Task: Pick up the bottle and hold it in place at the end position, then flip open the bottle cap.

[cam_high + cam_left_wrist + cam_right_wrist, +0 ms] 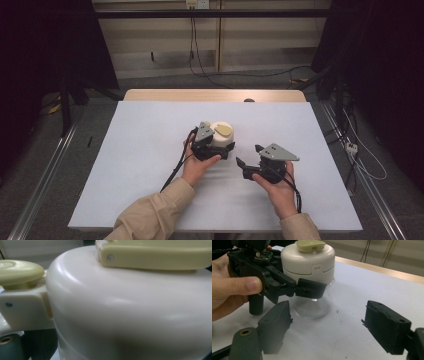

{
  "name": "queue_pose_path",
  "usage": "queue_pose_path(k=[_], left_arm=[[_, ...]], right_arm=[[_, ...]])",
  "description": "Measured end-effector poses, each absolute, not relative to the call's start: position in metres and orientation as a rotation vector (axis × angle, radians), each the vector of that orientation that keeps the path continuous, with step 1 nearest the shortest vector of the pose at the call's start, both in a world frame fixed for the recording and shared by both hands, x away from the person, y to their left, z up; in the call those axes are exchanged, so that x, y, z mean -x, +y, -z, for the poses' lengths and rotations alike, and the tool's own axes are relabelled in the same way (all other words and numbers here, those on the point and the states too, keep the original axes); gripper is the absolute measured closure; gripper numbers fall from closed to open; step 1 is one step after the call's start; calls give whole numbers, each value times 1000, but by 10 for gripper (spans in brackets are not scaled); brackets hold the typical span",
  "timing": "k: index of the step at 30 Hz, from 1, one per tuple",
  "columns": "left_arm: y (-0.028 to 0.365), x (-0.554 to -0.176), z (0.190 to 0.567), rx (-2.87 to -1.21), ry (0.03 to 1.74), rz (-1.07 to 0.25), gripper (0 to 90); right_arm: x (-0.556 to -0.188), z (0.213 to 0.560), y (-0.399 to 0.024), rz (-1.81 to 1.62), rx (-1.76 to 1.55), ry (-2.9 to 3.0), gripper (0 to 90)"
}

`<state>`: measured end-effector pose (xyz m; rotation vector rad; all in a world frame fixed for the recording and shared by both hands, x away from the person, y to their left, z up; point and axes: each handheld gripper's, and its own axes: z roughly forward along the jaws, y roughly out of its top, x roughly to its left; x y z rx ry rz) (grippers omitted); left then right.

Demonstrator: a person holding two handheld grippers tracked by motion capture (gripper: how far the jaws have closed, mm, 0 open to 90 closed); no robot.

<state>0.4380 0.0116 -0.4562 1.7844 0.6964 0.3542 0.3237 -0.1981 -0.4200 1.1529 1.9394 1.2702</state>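
A clear glass jar (222, 134) with a white lid and a pale yellow flip tab on top stands upright mid-table. My left gripper (223, 146) is shut on it from the left. In the right gripper view one black finger (310, 288) presses just under the lid (308, 262), and the other finger is hidden behind the jar. The left gripper view is pressed close against the white lid (125, 310) and the yellow tab (155, 253). My right gripper (249, 155) sits to the right of the jar and nearer me. Its jaws (329, 327) stand open with nothing between them and point at the jar.
A white sheet (150, 150) covers the table, and a strip of wood (215, 95) shows along the far edge. Black cables trail from both grippers toward me. Beyond the table, more cables lie on the floor (240, 75).
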Motion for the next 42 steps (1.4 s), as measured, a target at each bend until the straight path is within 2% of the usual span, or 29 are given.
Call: queue_pose_path(k=[9,12,20,23,26,29,38,42], left_arm=[[12,-438,456,-1793,690,-357,50],[12,-438,456,-1794,692,-359,50],[11,-438,456,-1788,696,-354,50],[11,-438,456,-1788,697,-354,50],[11,-438,456,-1788,698,-356,50],[11,-438,456,-1786,700,-357,50],[11,-438,457,-1785,699,-358,49],[11,-438,457,-1786,699,-358,49]], right_arm=[[-335,411,-192,-1267,-1143,1959,192],[-337,408,-190,-1277,-1140,1983,277],[-341,403,-183,-1278,-1138,2023,435],[-343,403,-184,-1292,-1151,2024,521],[-344,402,-185,-1317,-1152,2027,645],[-344,399,-183,-1312,-1136,2034,713],[-349,392,-180,-1324,-1135,2043,752],[-352,393,-178,-1313,-1139,2068,815]])
